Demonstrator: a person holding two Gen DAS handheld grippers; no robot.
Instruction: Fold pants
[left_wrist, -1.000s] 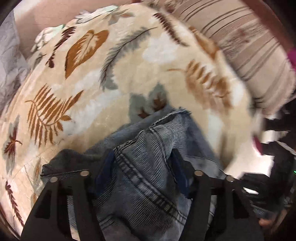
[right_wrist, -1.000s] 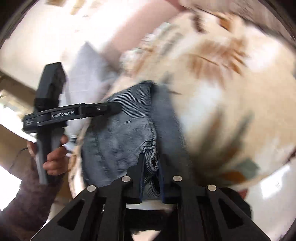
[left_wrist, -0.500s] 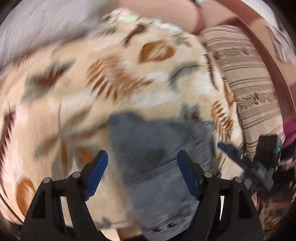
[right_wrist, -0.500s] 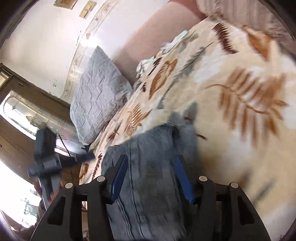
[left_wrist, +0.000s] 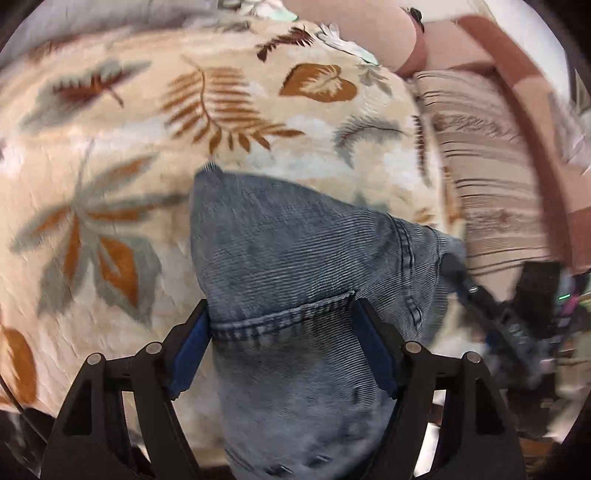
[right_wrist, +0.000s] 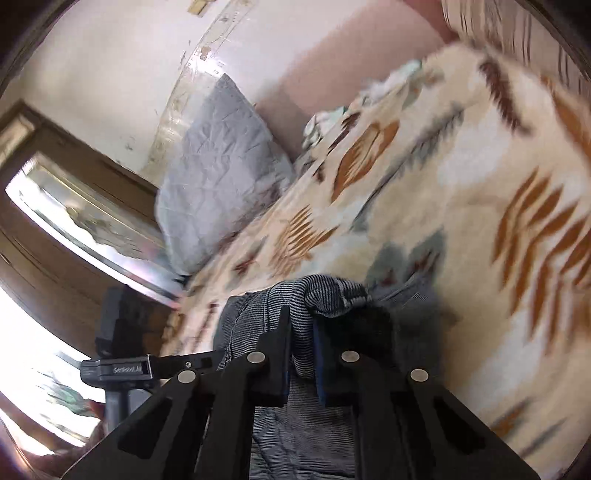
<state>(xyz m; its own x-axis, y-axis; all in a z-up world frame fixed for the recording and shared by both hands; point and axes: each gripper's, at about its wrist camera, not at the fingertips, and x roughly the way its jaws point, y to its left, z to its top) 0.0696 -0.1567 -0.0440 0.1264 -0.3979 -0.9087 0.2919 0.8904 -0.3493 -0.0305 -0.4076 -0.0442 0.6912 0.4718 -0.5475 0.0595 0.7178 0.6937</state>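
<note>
Right claw (right_wrist: 301, 343) has clamped one jeans (left_wrist: 295, 258) fold; left claw (left_wrist: 282, 332) gapes.

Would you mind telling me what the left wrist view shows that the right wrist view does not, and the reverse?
Only the left wrist view shows the left gripper open over the jeans, their stitched hem seam, and the striped pillow.

Only the right wrist view shows the right gripper shut on a bunched fold of denim, the grey quilted pillow, and the wood-framed window.

Both show the jeans lying on the leaf-print blanket, and each shows the other gripper beside them.
</note>
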